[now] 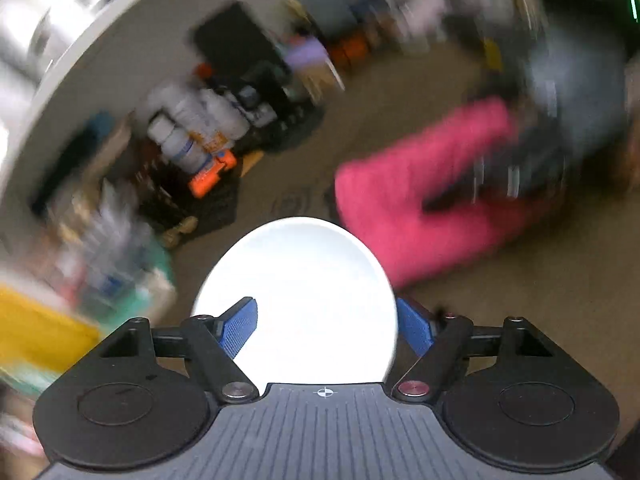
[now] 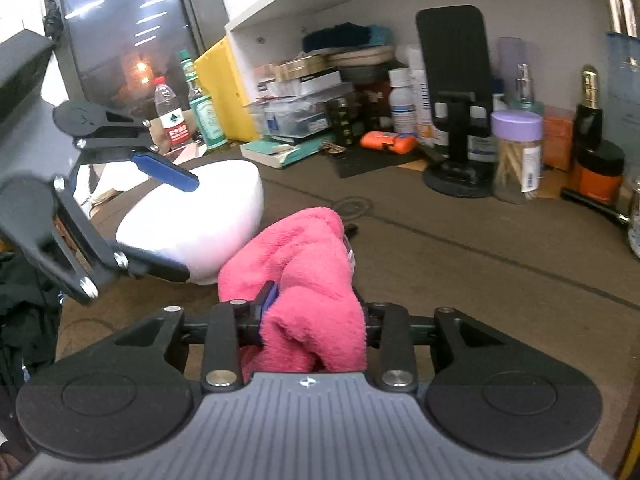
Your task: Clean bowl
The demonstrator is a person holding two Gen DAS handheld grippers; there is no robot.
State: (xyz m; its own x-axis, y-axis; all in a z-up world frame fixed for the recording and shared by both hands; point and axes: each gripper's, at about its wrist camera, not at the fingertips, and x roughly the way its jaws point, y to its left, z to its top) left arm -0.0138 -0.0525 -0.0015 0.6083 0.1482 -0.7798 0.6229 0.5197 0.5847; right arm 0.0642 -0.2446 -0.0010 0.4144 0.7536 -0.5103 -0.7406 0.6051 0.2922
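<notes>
A: Nearest first. Right hand-held gripper (image 2: 310, 312) is clamped on a bunched pink cloth (image 2: 304, 276); the cloth fills the gap between its fingers and spills forward.

B: Left one?

A: Left hand-held gripper (image 1: 326, 326) has the white bowl (image 1: 300, 300) pinched by its rim, one blue pad (image 1: 238, 330) inside, the other outside. So closed on the bowl. The right wrist view confirms it: the upper finger (image 2: 166, 168) lies over the rim, the lower one under the wall.

B: Where's the bowl?

A: Toward the near-left part of the counter (image 2: 460, 260), tipped on its side. Can't tell whether it rests on the counter or is lifted.

B: Key relation?

A: From the right hand-held gripper the bowl lies ahead and to the left, and the cloth's front edge is just beside the bowl's outer wall, maybe touching. The bowl's mouth faces the left hand-held gripper, away from the cloth. My guess: the cloth must swing round to the open side, or the left hand turns the bowl toward it.

B: View differences?

A: Left wrist view shows the bowl's inside, bright, no dirt readable; background smeared by motion blur. Right wrist view shows only the bowl's outside, but it's sharp.

B: Far stuff?

A: Along the far edge: a phone stand (image 2: 456, 92), a purple-lidded jar (image 2: 516, 156), bottles, an orange pouch (image 2: 388, 142), stacked boxes under a white shelf (image 2: 288, 4).
</notes>
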